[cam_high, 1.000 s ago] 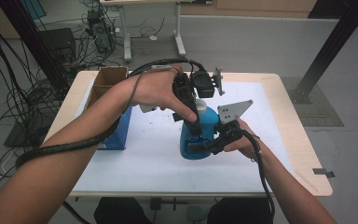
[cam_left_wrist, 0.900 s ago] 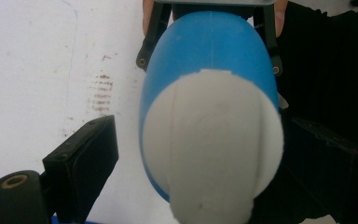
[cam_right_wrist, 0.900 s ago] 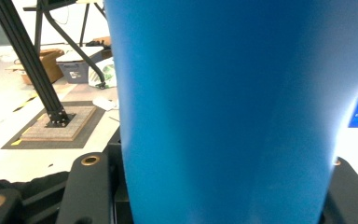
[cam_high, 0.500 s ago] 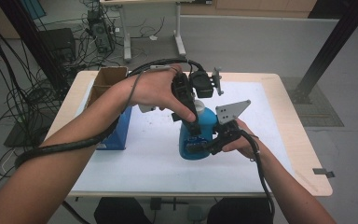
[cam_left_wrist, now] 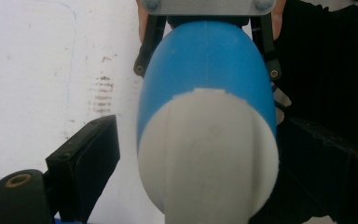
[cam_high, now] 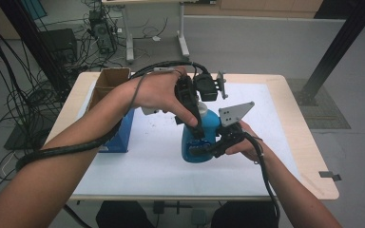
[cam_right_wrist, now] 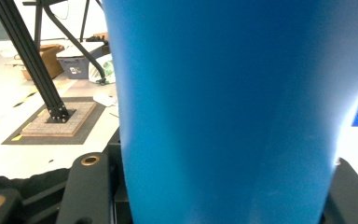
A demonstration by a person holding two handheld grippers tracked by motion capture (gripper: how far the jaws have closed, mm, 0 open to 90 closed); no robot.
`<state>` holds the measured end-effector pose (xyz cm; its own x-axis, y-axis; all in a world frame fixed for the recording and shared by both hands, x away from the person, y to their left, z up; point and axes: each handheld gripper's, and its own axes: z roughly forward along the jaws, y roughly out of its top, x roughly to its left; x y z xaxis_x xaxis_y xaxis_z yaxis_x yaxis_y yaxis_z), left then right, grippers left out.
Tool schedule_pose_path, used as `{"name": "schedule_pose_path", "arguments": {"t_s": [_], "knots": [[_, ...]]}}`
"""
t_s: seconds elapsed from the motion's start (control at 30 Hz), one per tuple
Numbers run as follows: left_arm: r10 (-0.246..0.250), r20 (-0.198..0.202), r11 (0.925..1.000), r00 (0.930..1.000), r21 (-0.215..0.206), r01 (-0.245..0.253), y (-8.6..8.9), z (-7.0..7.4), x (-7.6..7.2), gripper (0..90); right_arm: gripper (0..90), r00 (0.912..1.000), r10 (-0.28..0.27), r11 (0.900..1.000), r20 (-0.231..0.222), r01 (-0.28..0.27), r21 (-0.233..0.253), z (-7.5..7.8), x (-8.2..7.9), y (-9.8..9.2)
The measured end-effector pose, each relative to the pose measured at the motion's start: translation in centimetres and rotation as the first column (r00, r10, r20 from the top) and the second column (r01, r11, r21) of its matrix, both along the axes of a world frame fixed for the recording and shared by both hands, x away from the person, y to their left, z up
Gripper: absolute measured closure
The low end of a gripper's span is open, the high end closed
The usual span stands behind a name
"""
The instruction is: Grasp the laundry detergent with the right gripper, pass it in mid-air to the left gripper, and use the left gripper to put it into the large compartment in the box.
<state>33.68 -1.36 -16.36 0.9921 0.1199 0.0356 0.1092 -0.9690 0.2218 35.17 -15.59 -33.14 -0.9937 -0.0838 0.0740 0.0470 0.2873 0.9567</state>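
Note:
A blue bottle (cam_high: 197, 142) with a white cap (cam_left_wrist: 209, 154) stands upright on the white-covered table (cam_high: 285, 156). My right gripper (cam_high: 204, 149) comes in from the right and is shut on the bottle's lower body; in the right gripper view the blue bottle (cam_right_wrist: 223, 107) sits pressed between both jaws. My left gripper (cam_high: 197, 121) reaches down from above. In the left gripper view its jaws stand either side of the cap, the left one with a thin gap, so it is open. The right gripper's fingers (cam_left_wrist: 145, 51) show beyond the bottle's shoulder (cam_left_wrist: 205, 60).
A blue box (cam_high: 119, 135) lies at the table's left, with an open cardboard box (cam_high: 109, 78) behind it at the far-left corner. Thick black cables trail along both forearms. A black frame post (cam_high: 332, 52) stands on the floor off the table's far right.

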Motion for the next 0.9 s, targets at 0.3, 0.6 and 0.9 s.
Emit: {"name": "schedule_pose_path", "arguments": {"t_s": [0.3,0.6,0.9], "knots": [[-0.017,-0.004,0.9999,0.9998,0.001,0.017,-0.37,-0.4,-0.08,15.6,42.1,1.0,0.004,1.0,0.004,-0.004,0.001,0.09,-0.16,0.04],[-0.031,-0.007,0.9995,0.9995,0.001,0.031,-0.57,-0.54,-0.14,22.6,42.0,0.9999,0.007,1.0,0.01,-0.007,-0.002,0.1,-0.23,0.09],[-0.032,-0.02,0.9994,0.9993,0.009,0.032,-0.67,-0.66,-0.18,27.8,42.0,0.9999,0.008,1.0,0.015,-0.008,-0.011,0.06,-0.33,0.25]]}}
